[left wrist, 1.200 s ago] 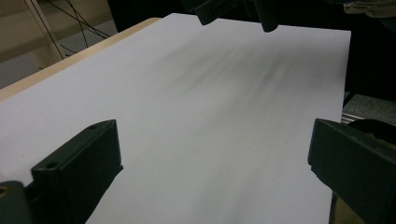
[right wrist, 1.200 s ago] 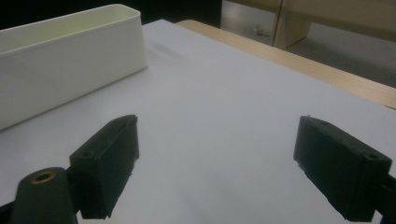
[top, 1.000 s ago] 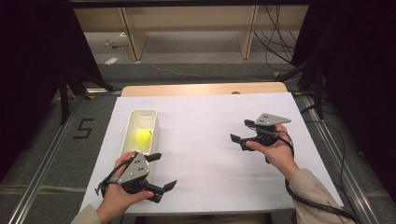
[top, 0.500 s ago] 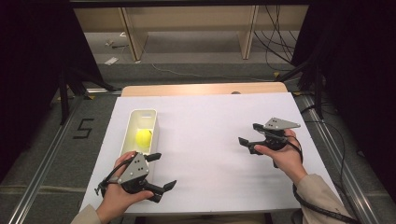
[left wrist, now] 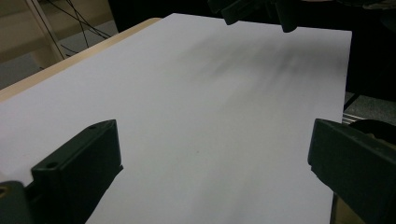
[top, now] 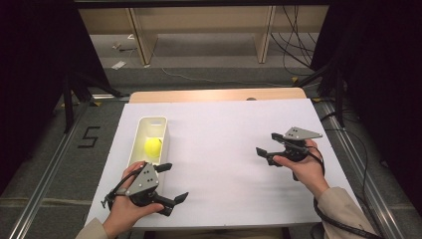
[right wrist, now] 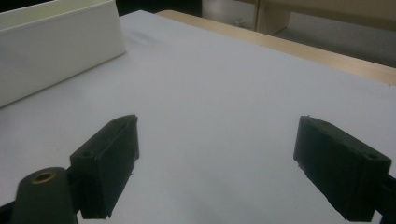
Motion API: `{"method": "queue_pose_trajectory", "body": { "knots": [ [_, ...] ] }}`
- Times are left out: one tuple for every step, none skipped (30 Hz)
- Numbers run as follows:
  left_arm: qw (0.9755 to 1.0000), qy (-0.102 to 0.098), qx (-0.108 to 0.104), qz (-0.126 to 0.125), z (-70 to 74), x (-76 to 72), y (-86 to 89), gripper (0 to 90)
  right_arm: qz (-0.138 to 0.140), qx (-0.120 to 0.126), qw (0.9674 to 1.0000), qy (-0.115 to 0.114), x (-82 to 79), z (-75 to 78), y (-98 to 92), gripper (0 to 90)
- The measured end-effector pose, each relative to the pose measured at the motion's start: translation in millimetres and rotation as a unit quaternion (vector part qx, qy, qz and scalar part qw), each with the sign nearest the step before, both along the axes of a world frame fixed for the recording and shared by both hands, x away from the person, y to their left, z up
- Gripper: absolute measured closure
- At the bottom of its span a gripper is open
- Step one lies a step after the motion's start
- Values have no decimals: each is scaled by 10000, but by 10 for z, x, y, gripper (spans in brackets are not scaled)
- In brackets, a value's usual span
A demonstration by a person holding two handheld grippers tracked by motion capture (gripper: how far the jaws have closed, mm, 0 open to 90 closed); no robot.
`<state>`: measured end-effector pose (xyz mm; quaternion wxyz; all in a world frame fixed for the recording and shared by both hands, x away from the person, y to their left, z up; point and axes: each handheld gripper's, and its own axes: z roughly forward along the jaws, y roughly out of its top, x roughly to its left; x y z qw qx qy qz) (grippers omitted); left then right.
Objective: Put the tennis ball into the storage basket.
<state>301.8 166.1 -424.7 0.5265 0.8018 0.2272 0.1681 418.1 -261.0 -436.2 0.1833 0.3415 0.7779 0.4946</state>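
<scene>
A white oblong bin (top: 161, 130) stands on the left part of the white table (top: 224, 124), with a yellow ball (top: 153, 146) inside it. My left gripper (top: 174, 182) is held just in front of the bin near the table's front edge, open, nothing between its jaws. In the left gripper view my left gripper (left wrist: 215, 177) spans bare white surface. My right gripper (top: 268, 143) hovers over the right side of the table, open and empty, pointing left toward the bin. Between the wide jaws of my right gripper (right wrist: 215, 158) lies bare table, with the bin's wall (right wrist: 56, 42) beyond.
A wooden strip (top: 214, 94) borders the table's far edge. Metal rails (top: 45, 184) run along both sides, and a floor mark "5" (top: 88, 137) lies at the left. Cables (top: 343, 219) trail from the right hand. The other gripper (left wrist: 254, 9) appears far off in the left gripper view.
My right gripper has drifted to the right and slightly nearer the front edge, still open. The left gripper, bin and ball have stayed put.
</scene>
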Motion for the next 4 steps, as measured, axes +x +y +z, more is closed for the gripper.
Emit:
{"method": "queue_pose_trajectory", "body": {
  "knots": [
    [10000, 0, -2, -2, 0, 1, 0, 22, -7, 11, 10000, -6, 0, 1, -5, 151],
    [10000, 4, -4, 1, 0, 3, 0, 22, -12, 22, 10000, 6, -1, 2, -7, 151],
    [10000, 2, -1, 0, 1, 6, 0, 22, -15, 32, 10000, 8, -2, 2, -8, 151],
    [10000, 7, -4, 0, 1, 8, -1, 22, -25, 49, 10000, 3, -2, 1, -8, 151]
  ]
}}
